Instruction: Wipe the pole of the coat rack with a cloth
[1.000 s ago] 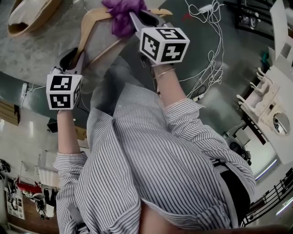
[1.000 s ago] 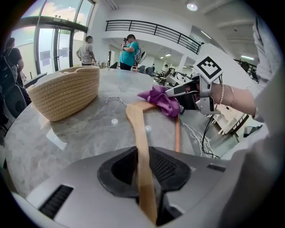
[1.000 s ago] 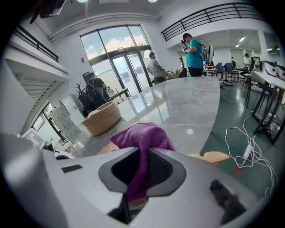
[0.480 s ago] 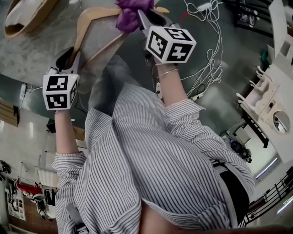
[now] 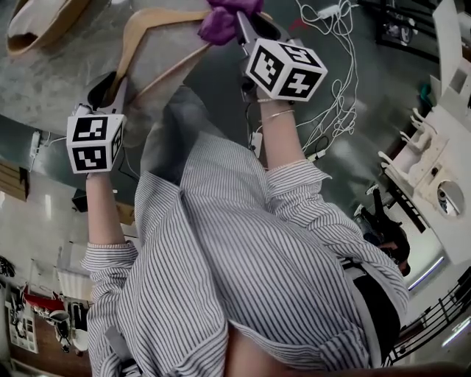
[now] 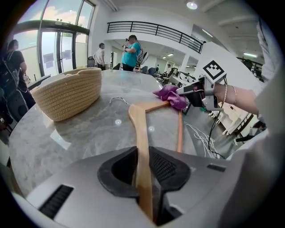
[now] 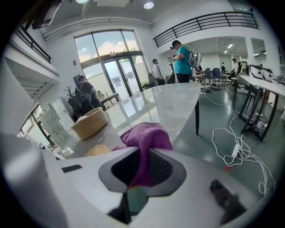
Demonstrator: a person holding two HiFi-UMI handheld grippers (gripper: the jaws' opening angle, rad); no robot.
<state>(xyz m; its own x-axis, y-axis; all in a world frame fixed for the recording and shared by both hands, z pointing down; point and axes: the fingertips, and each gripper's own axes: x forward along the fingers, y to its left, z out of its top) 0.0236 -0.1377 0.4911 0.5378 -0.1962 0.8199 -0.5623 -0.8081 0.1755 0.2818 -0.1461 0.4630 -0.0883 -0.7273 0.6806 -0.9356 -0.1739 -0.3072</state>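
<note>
The right gripper [image 5: 239,22], closed on the purple cloth [image 5: 221,22], sits further along the wooden hanger [image 5: 165,66] than a second ago: the cloth has slid out along the far arm to its tip, where the lower bar joins. The left gripper [image 5: 110,87] has kept its place, jaws clamped on the end of the near arm and steadying it on the counter [image 5: 59,88]. No coat rack or pole shows in any view; the hanger is what gets wiped. This stroke looks about spent, so the bar and the near arm probably come next

A woven basket [image 6: 69,95] stands on the counter well apart from the hanger, with the hanger's metal hook [image 6: 118,100] lying toward it. White cables [image 5: 335,88] trail over the floor beyond the counter's edge, and people [image 6: 131,51] stand far back in the hall. Nothing blocks the cloth's path; only the stretch under the left gripper's own jaws stays out of reach until that grip shifts
</note>
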